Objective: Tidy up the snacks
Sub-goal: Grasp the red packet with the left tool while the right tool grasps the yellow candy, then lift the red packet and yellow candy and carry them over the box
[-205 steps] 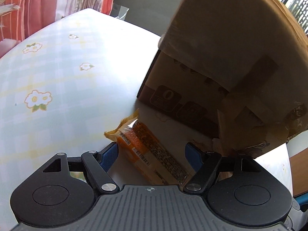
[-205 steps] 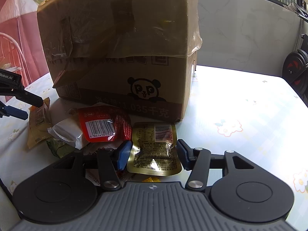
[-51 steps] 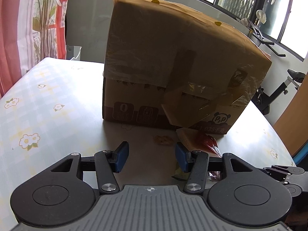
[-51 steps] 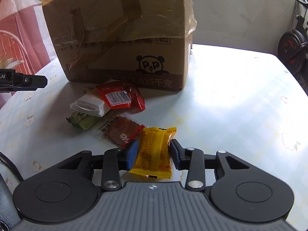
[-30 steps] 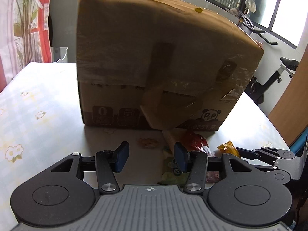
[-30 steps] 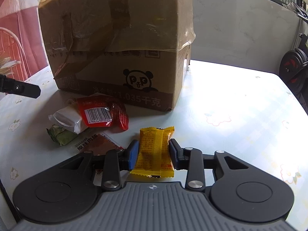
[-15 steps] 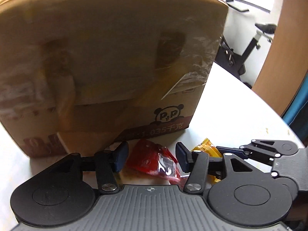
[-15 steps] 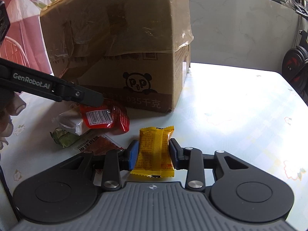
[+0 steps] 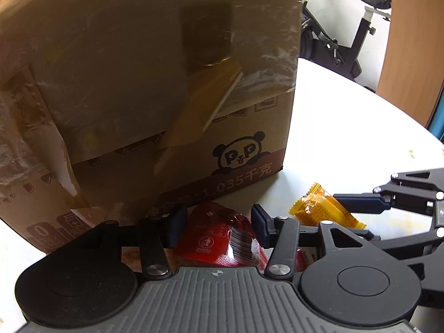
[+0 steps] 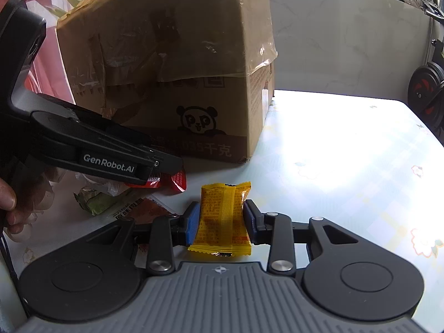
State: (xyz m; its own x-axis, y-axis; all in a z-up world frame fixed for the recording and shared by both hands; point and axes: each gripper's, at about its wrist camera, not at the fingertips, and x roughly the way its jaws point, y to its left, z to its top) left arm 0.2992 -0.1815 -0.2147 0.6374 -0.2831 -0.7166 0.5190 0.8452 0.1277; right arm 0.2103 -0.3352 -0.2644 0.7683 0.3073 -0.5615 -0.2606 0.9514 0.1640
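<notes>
The left tool (image 9: 216,223) was closing around the red packet (image 9: 222,238) lying on the counter (image 9: 347,127) by the box (image 9: 138,83); it should pinch mid-packet. The right tool (image 10: 220,223) gripped the yellow snack (image 10: 224,219).

**Readable print on the box, gripper and packets**

The cardboard box (image 9: 138,83) carries a panda logo (image 10: 196,120) lettered "P&P", and beneath it a brown band reading "1.035千克". The left gripper (image 10: 155,166) bears "GenRobot.AI" in white along its side. The brown snack packet (image 10: 144,211) shows Chinese characters, partly hidden. The red snack packet (image 9: 222,236) has a barcode and a bin symbol; its fine print is too small to read.
</notes>
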